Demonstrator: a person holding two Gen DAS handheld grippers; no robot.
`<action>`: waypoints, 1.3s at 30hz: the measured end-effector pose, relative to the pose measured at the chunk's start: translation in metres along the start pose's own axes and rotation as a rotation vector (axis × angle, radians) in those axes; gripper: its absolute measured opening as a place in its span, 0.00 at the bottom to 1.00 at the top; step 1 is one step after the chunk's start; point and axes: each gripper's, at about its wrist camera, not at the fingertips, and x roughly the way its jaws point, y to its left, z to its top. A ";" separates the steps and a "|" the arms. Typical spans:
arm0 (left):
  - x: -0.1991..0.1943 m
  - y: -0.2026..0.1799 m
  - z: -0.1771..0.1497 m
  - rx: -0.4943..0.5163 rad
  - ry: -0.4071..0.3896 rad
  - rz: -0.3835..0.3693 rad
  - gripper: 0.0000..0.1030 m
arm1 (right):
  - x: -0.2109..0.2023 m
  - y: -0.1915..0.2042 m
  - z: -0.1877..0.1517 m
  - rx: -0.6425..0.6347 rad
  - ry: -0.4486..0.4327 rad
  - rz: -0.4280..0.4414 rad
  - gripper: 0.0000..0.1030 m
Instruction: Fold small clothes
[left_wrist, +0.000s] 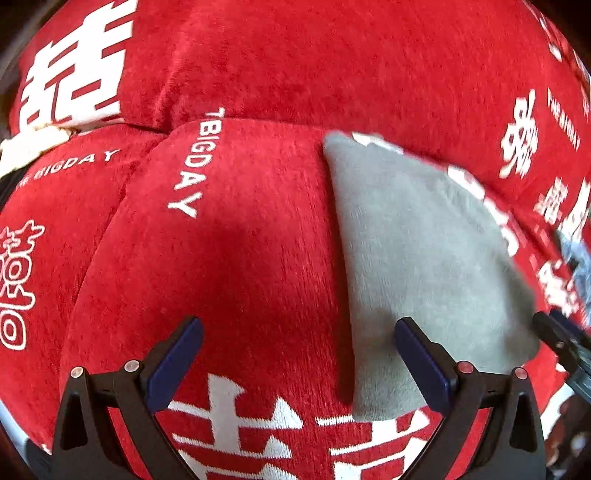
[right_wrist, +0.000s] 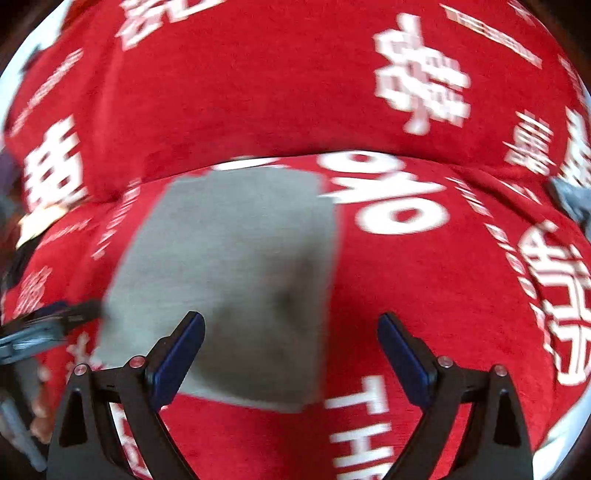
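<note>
Left wrist view shows one grey cloth (left_wrist: 417, 266), small and fleecy, lying flat on a red plush cover (left_wrist: 229, 240) printed with white characters and the words "BIGDAY". What the cover is draped over cannot be told; it looks cushioned, with a raised part behind a seam. The left claw (left_wrist: 298, 354) hangs above the cover with its two blue-padded fingers wide apart and nothing between them; the cloth's left edge lies between the fingers. At the right border, a dark tip of the other claw (left_wrist: 561, 343) touches or nearly touches the cloth's right edge.

Right wrist view, heavily blurred, shows the same single cloth (right_wrist: 229, 273) as a rough square left of centre on the cover (right_wrist: 424, 288). The right claw (right_wrist: 291, 350) also has its fingers spread apart and empty, the left finger over the cloth's near edge. The left claw (right_wrist: 55, 321) enters from the left border, reaching the cloth's left edge. A small grey-blue object (right_wrist: 570, 201) at the right border is too blurred to identify; part of a hand (right_wrist: 40, 417) shows at lower left.
</note>
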 end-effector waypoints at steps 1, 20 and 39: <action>0.003 -0.004 -0.004 0.021 -0.001 0.016 1.00 | 0.003 0.008 -0.002 -0.028 0.004 0.030 0.93; -0.046 -0.040 -0.025 0.134 -0.071 -0.013 1.00 | -0.001 -0.017 -0.037 0.034 0.018 0.232 0.69; 0.098 -0.252 0.125 0.382 0.346 0.045 0.36 | 0.011 -0.018 -0.051 -0.094 -0.088 0.225 0.52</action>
